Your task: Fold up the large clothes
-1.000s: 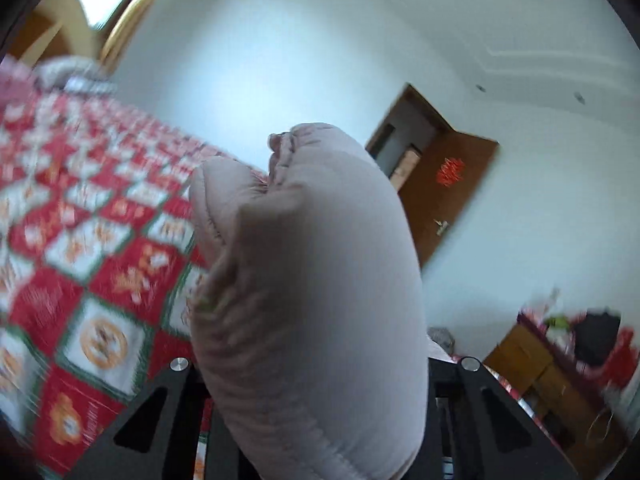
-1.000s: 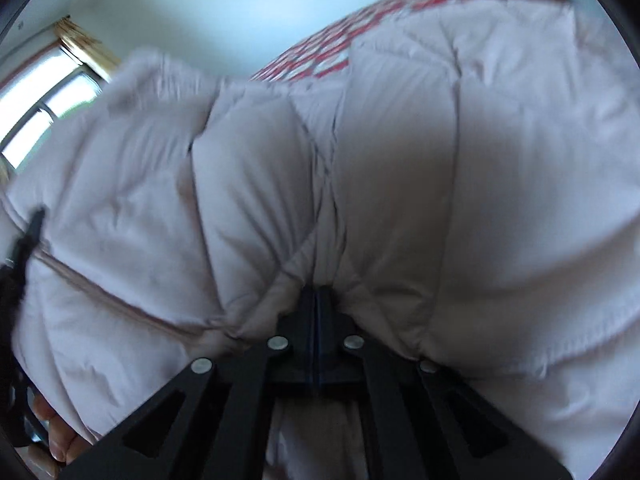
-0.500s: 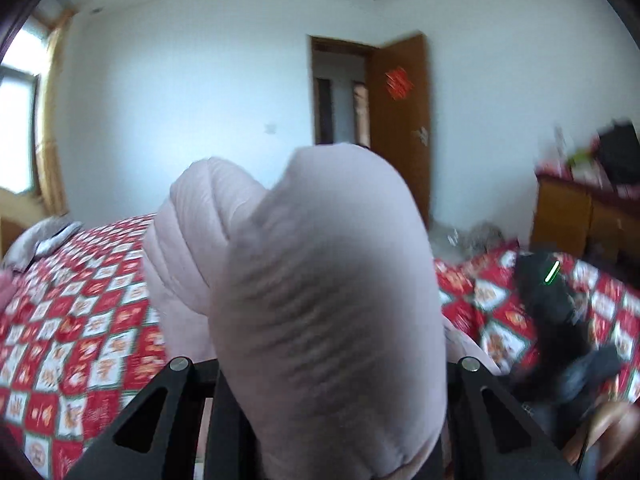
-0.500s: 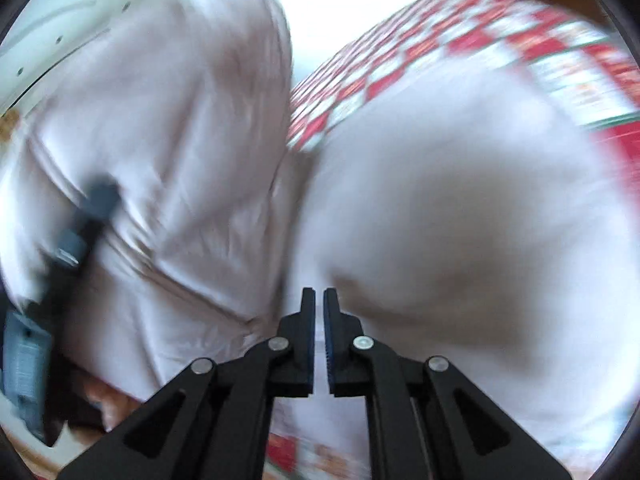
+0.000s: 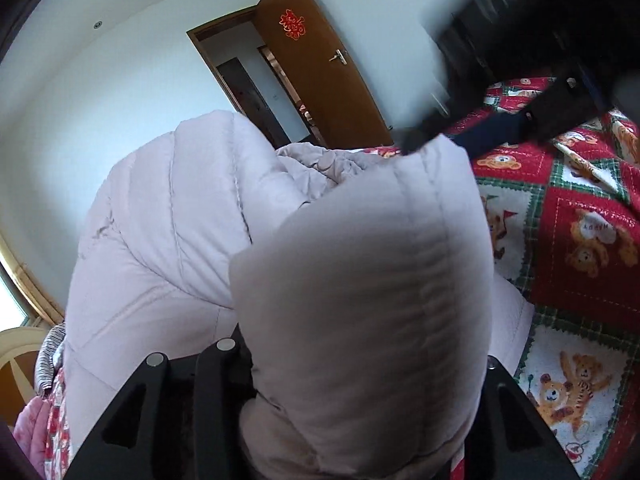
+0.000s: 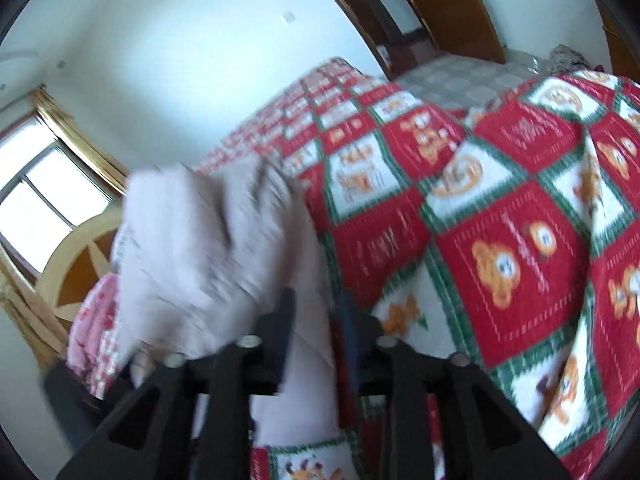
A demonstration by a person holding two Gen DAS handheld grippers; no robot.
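Setting: bedroom in a home. Bed covered by a red, white and green patchwork quilt [image 6: 500, 208] printed with teddy bears. Brown wooden door [image 5: 320, 68] stands open, red paper ornament [image 5: 292, 24] on it. Window [image 6: 36, 196] with gold curtain [image 6: 72, 136]; plain white walls.

Pale pinkish-lilac quilted jacket [image 5: 360, 300]; bedspread [image 6: 500, 220] in red, white and green checks printed with orange-brown bears; brown wooden door [image 5: 320, 68] bearing a red ornament [image 5: 292, 24]; white walls [image 5: 120, 100]; black gripper fingers [image 6: 280, 332].
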